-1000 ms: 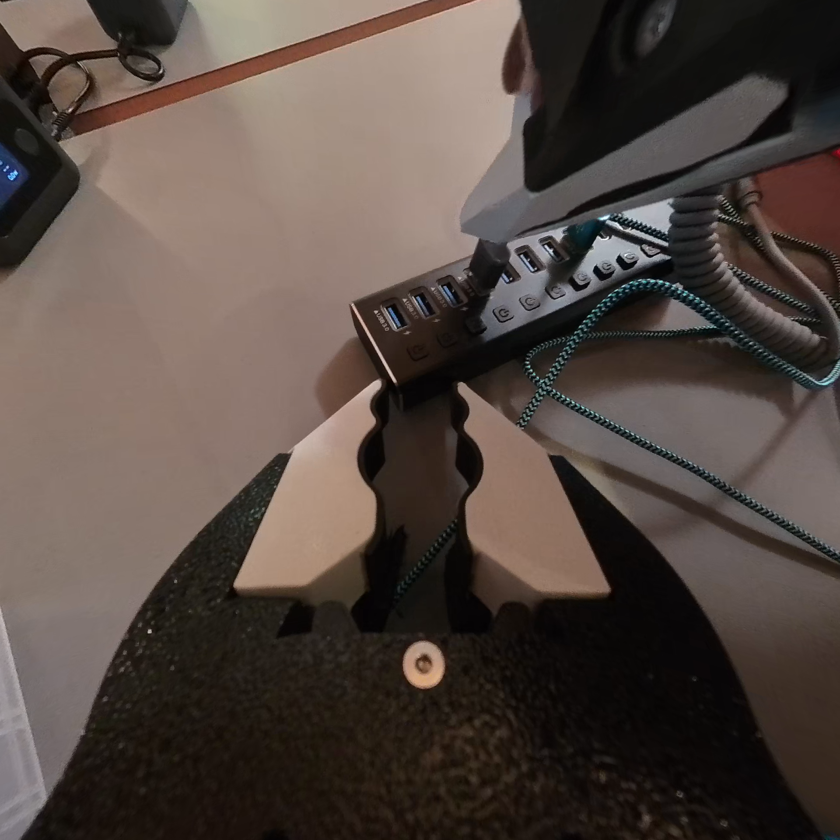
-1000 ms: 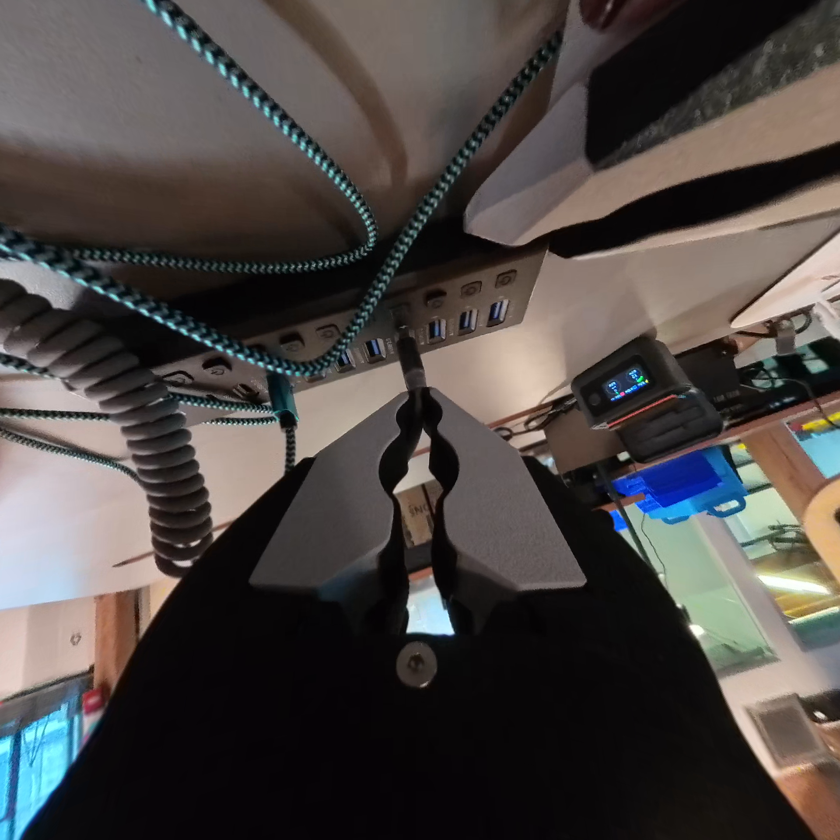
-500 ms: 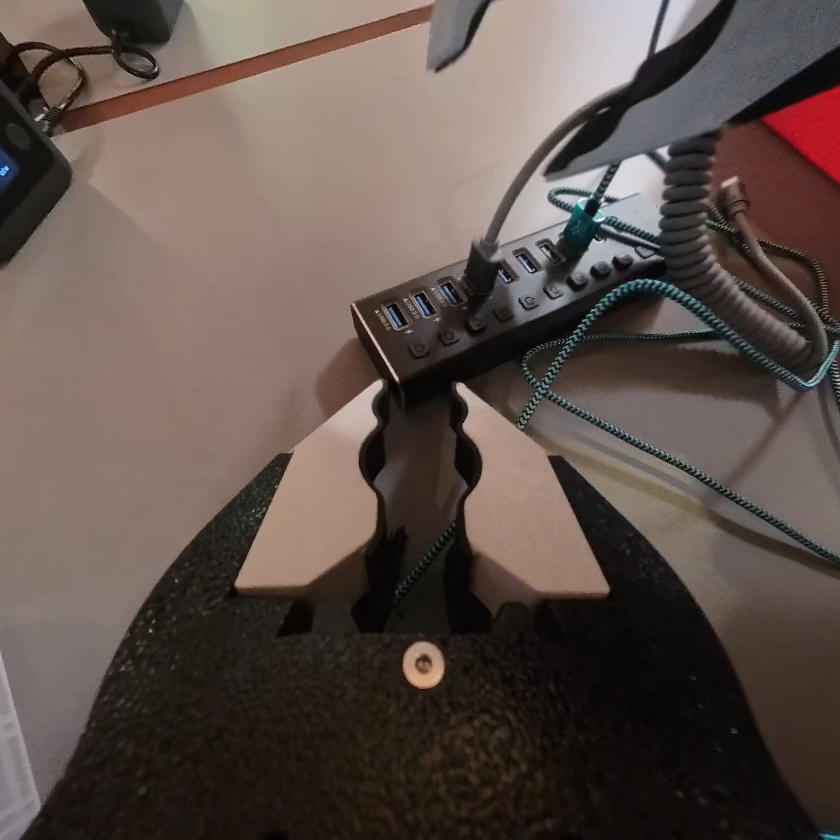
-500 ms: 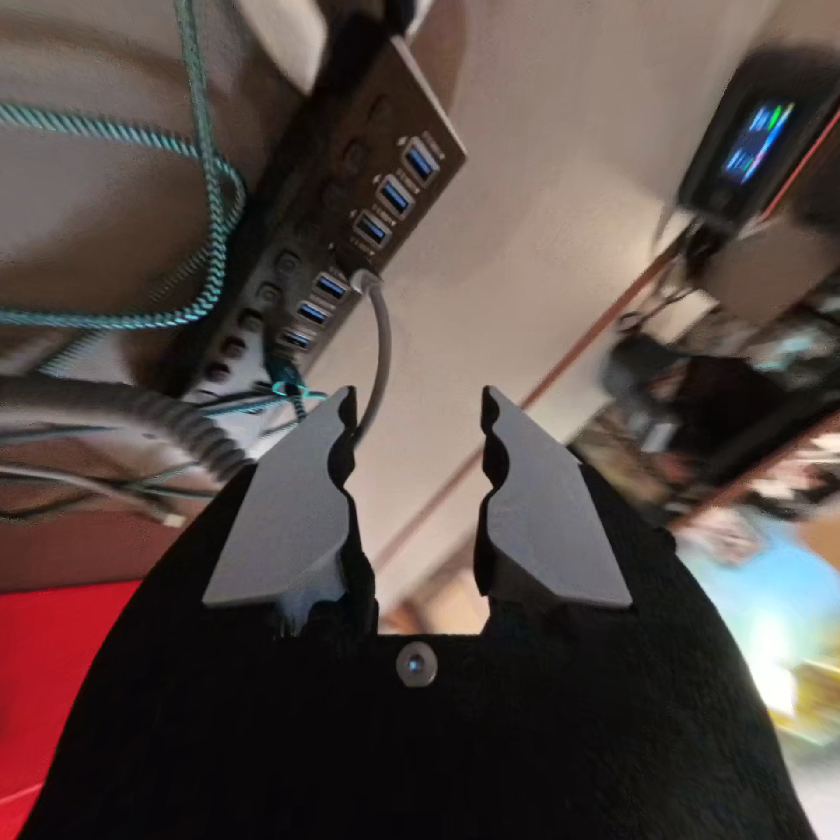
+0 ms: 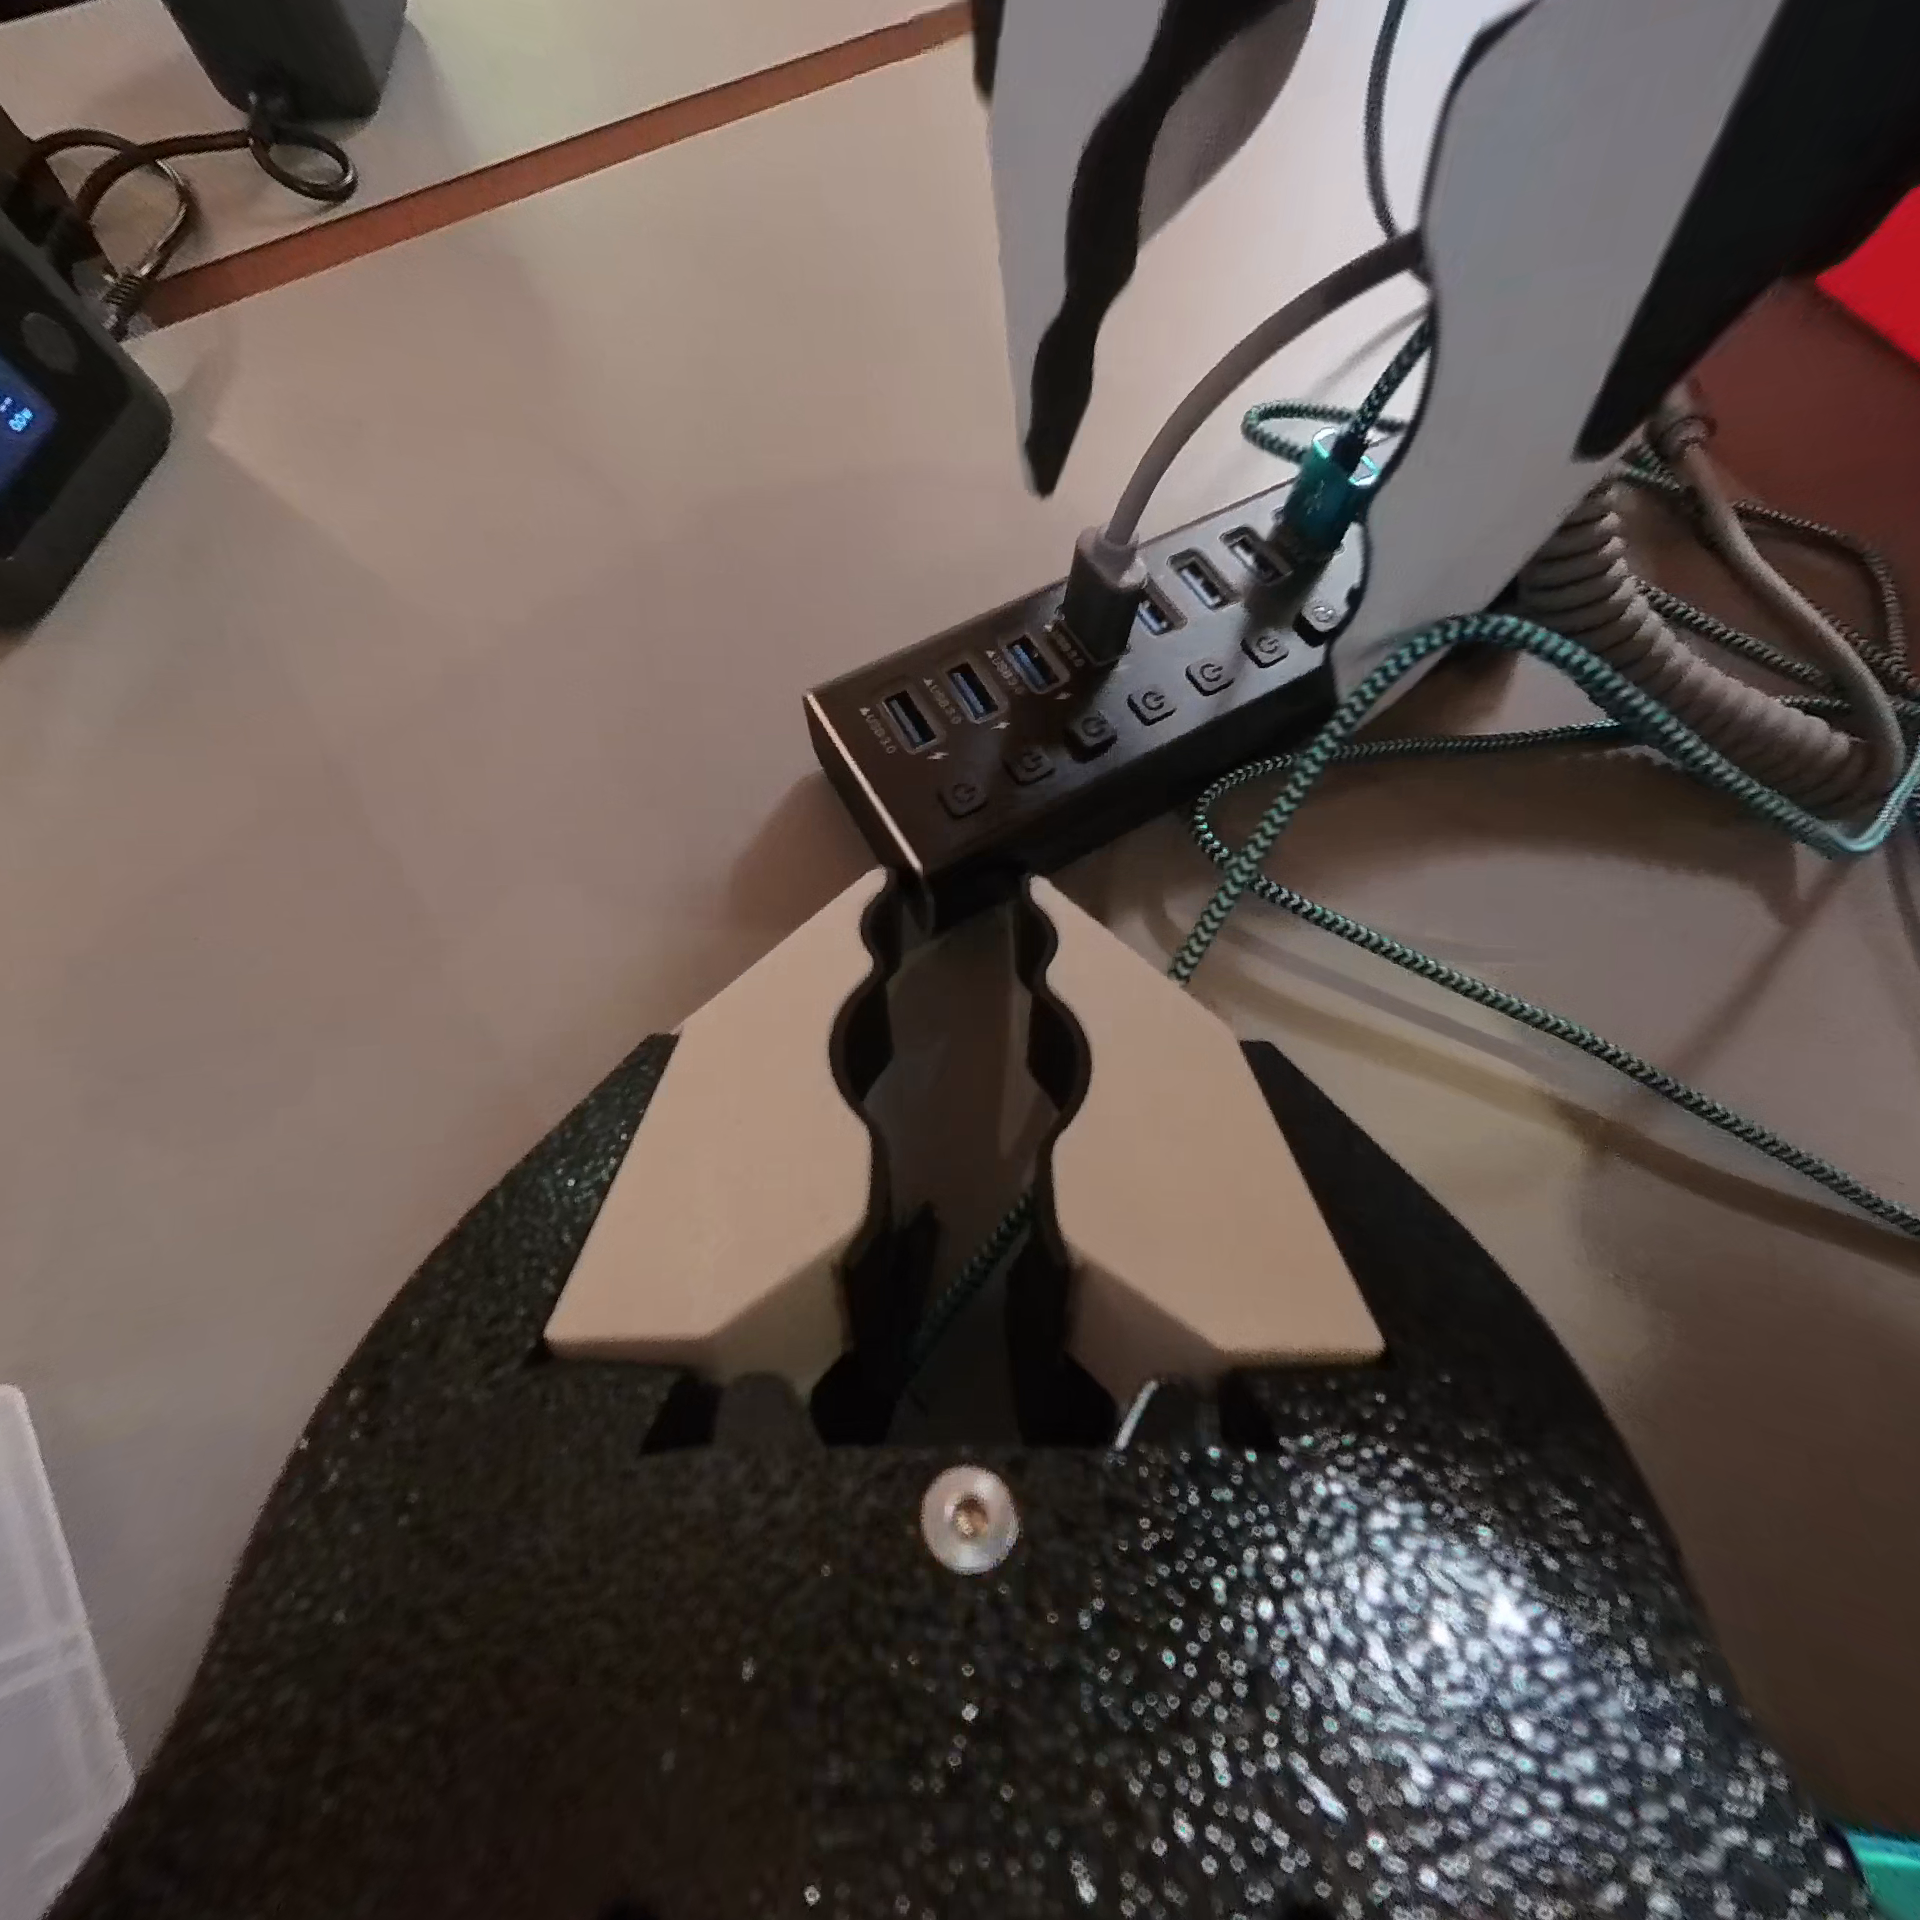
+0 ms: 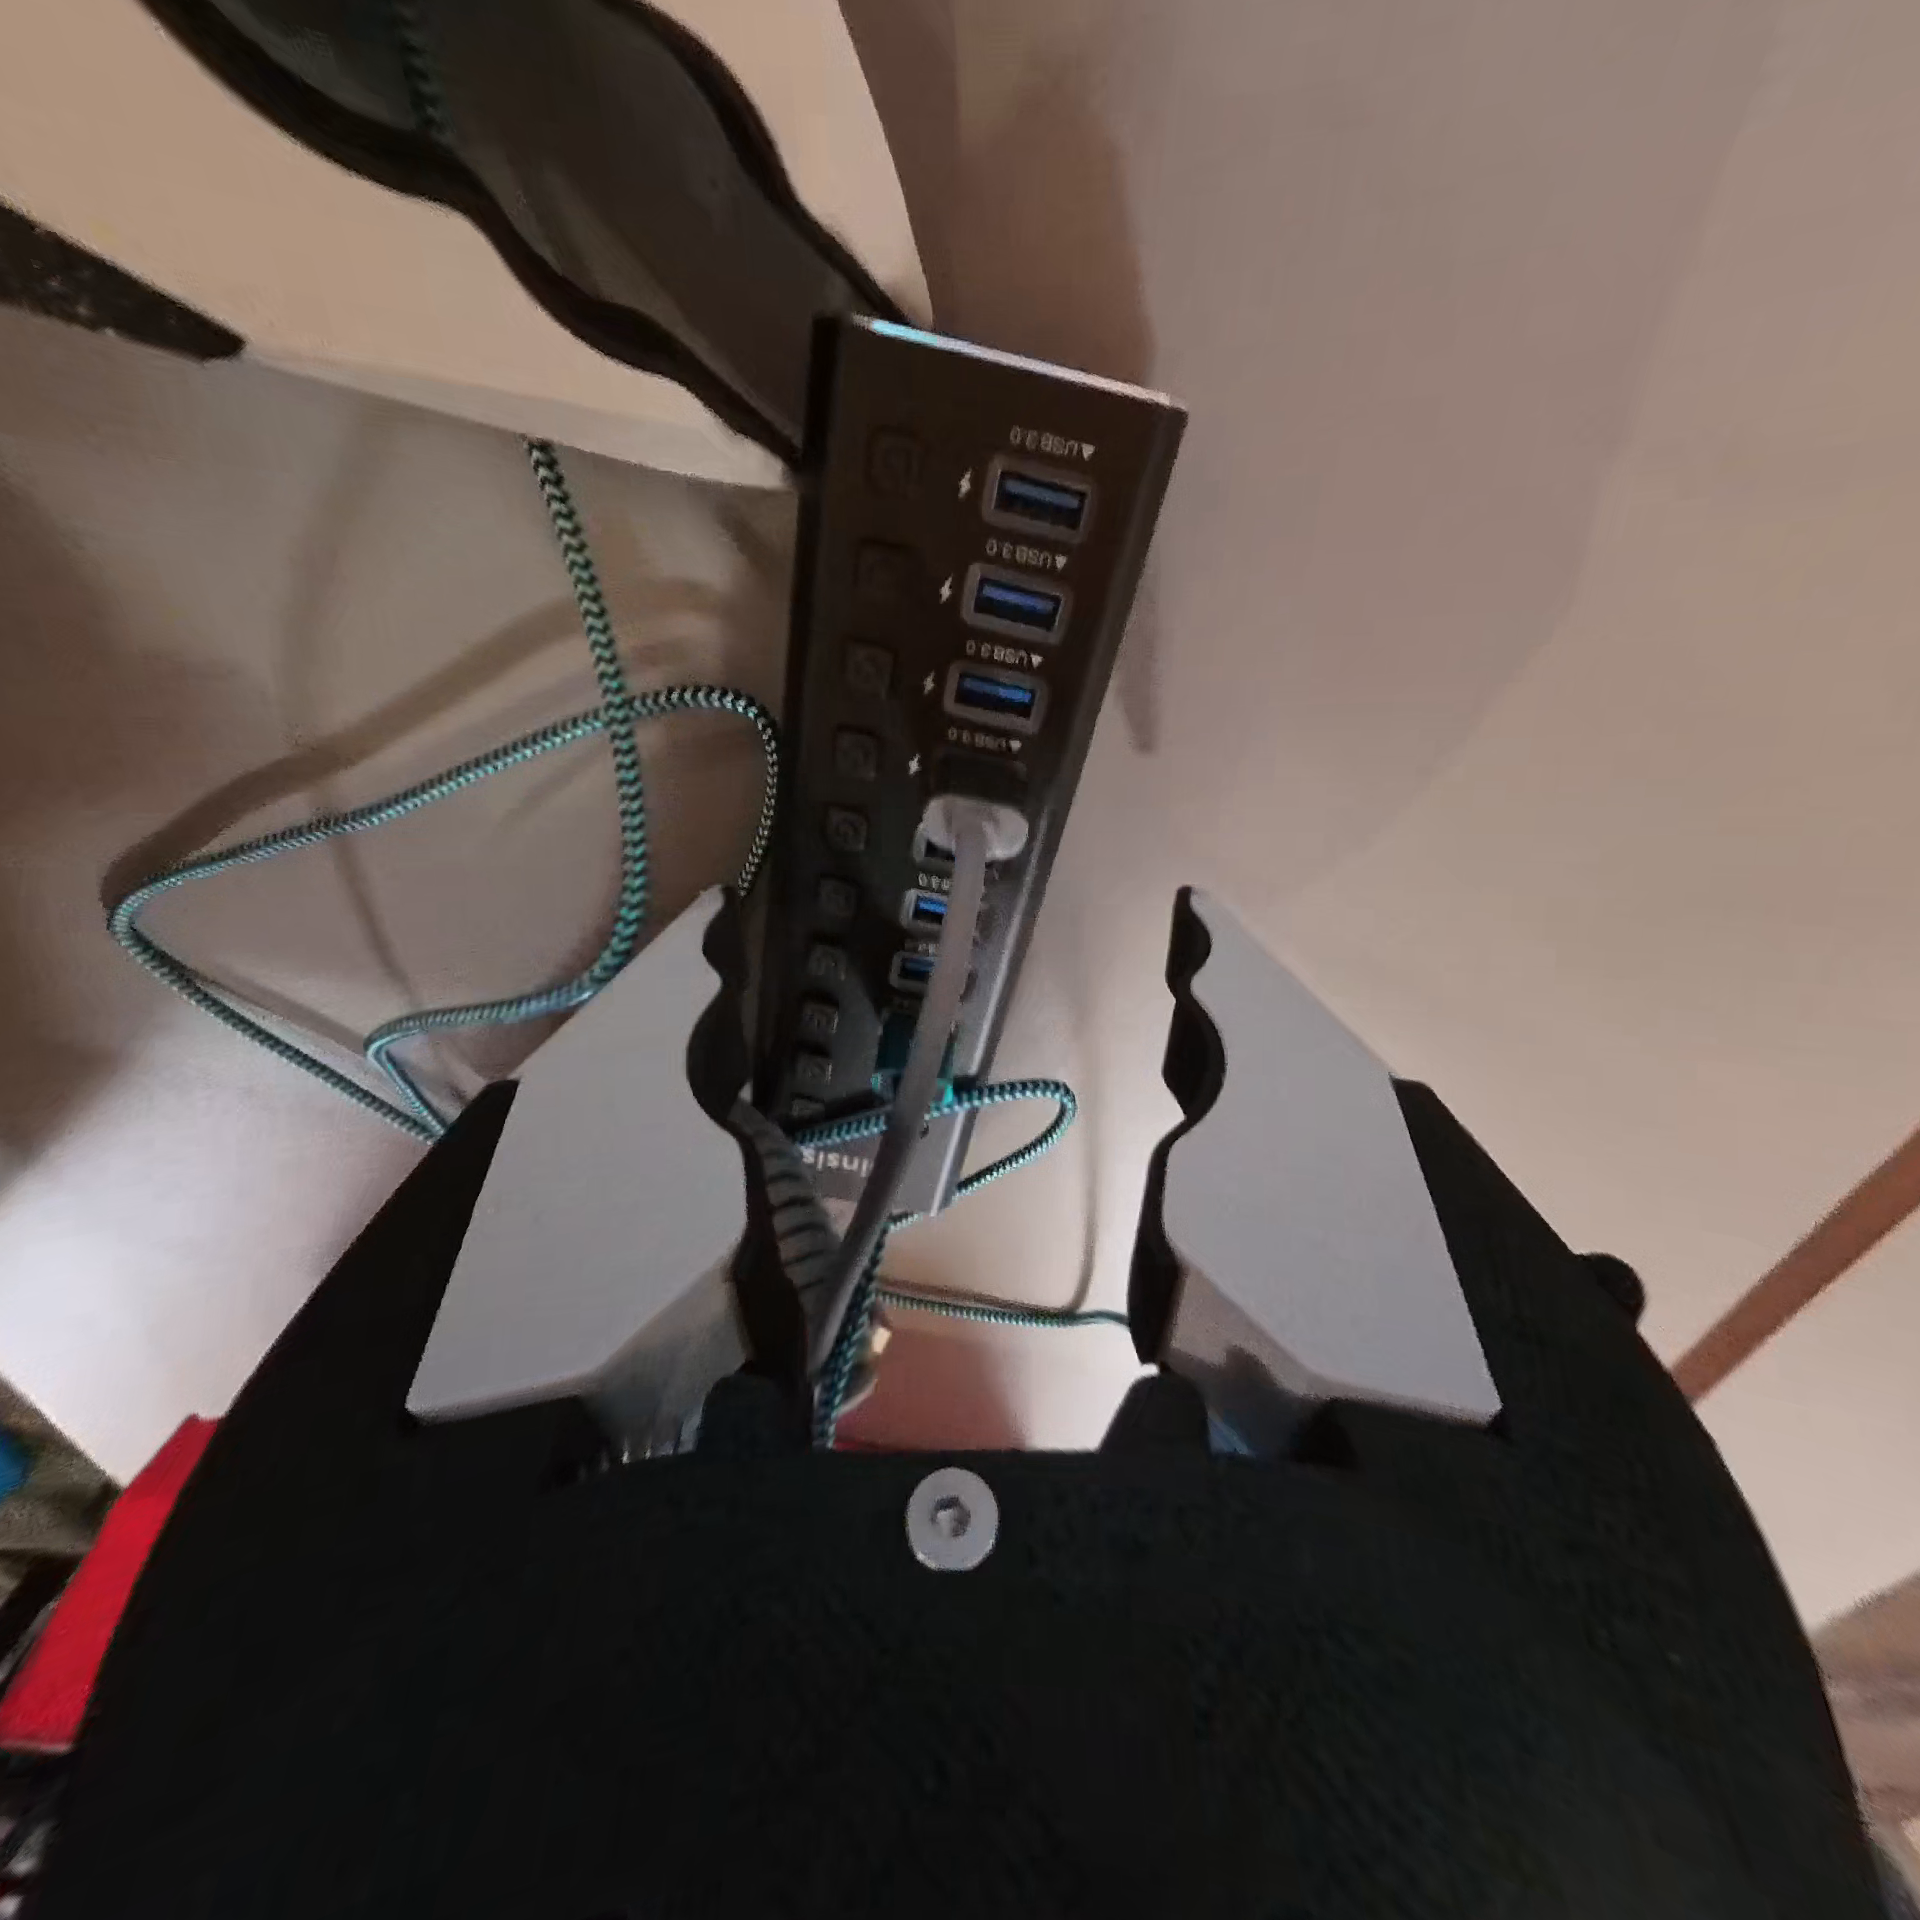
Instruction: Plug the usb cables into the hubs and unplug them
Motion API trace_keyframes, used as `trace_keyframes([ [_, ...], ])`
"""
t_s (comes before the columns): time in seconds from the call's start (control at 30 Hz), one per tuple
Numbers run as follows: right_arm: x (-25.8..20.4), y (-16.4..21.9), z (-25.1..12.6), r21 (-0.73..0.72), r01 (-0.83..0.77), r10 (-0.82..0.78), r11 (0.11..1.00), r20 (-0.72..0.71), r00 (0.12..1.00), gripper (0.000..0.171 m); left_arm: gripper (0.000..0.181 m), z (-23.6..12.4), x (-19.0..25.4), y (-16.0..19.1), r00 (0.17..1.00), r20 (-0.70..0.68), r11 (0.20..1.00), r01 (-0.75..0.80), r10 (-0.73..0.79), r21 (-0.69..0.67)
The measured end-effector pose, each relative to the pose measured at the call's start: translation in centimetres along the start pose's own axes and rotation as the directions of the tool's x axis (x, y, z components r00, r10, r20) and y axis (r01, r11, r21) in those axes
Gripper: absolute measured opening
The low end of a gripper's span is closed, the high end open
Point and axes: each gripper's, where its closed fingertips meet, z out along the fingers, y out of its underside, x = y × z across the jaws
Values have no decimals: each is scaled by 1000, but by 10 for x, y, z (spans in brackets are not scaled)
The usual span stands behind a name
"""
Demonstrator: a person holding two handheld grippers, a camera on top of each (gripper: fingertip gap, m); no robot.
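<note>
A black USB hub (image 5: pixel 1164 727) lies on the beige table. My left gripper (image 5: pixel 961 904) is shut on its near end and holds it. A grey cable's black plug (image 5: pixel 1096 608) sits in the fourth port. A teal plug (image 5: pixel 1325 499) sits in a port farther along. My right gripper (image 5: pixel 1205 561) hangs open above the hub and holds nothing. In the right wrist view, the open right gripper (image 6: pixel 951 904) looks down along the hub (image 6: pixel 894 613). The grey cable (image 6: pixel 935 1018) rises between its fingers from the plug (image 6: pixel 977 821).
Teal braided cables (image 5: pixel 1351 935) loop over the table right of the hub, beside a grey coiled cable (image 5: pixel 1662 623). A dark device with a lit screen (image 5: pixel 52 447) stands at the far left. A red surface (image 5: pixel 1870 301) lies at the far right. The tips of one gripper are about 8 cm away from the tips of the other.
My right gripper let go of the grey cable's plug, opened, lifted off and turned to face along the hub. The plug stays in the port. My left gripper has not moved.
</note>
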Motion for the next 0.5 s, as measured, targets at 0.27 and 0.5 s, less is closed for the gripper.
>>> trace_keyframes([
  [0.27, -8, -10, 14, 12, 23, -23, 1000, 37, 999, 60, 15, -2, 1, -2, 1000, -3, 1000, -11, 11, 18],
  [0.5, 6, -3, -10, 111, 167, -135, 980, -250, 959, 57, 15, -19, 13, -33, 997, -66, 974, 64, -50, 216],
])
